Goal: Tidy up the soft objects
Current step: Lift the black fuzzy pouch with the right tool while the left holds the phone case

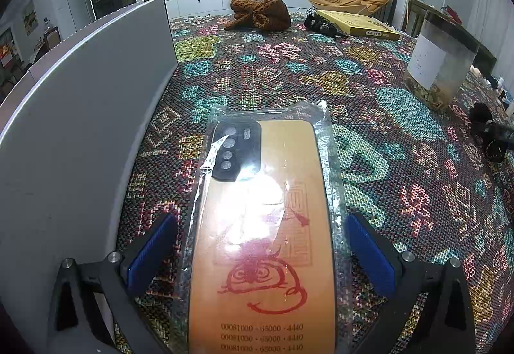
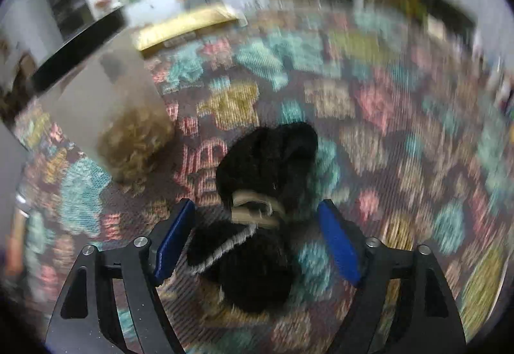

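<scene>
An orange phone case in a clear plastic bag (image 1: 261, 225) lies on the patterned tablecloth (image 1: 321, 74), between the blue pads of my open left gripper (image 1: 261, 244), which do not touch it. A black fuzzy scrunchie with a beige band (image 2: 257, 219) lies between the pads of my open right gripper (image 2: 257, 235); that view is blurred. The same black item shows at the right in the left wrist view (image 1: 488, 132). A brown knitted bow (image 1: 261, 14) and a small black soft item (image 1: 321, 23) lie at the far end.
A grey panel (image 1: 80, 116) stands close at the left. A clear jar with dried leaves (image 1: 440, 61) stands at the right and also shows in the right wrist view (image 2: 106, 103). A yellow flat box (image 1: 359, 23) lies at the far end.
</scene>
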Motion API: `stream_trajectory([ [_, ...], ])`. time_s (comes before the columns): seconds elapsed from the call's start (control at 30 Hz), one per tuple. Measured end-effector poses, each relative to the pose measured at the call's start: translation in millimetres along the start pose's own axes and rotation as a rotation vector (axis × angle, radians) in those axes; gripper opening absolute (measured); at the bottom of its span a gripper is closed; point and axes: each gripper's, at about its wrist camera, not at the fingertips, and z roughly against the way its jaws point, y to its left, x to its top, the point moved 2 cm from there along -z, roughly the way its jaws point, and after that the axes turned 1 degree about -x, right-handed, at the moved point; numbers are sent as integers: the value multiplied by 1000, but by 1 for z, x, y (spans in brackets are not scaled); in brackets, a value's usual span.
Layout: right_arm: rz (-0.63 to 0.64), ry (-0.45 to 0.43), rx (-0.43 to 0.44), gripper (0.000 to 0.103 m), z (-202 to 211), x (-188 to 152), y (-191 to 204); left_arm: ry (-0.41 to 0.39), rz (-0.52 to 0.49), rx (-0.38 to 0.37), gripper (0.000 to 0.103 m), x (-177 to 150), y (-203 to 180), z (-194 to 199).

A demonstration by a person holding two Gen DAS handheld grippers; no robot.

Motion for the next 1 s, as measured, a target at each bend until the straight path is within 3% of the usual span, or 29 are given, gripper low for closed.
stream_trajectory([
  [0.03,33,-44,-19,85,1,-4,4,1,0,1,103,0,0,-1],
  [0.3,1,-25,-3,91,0,-5,-4,0,-1,1,103,0,0,0],
  [1.0,0,-23,0,91,-2,-4,-5,1,-1,0,103,0,0,-1],
])
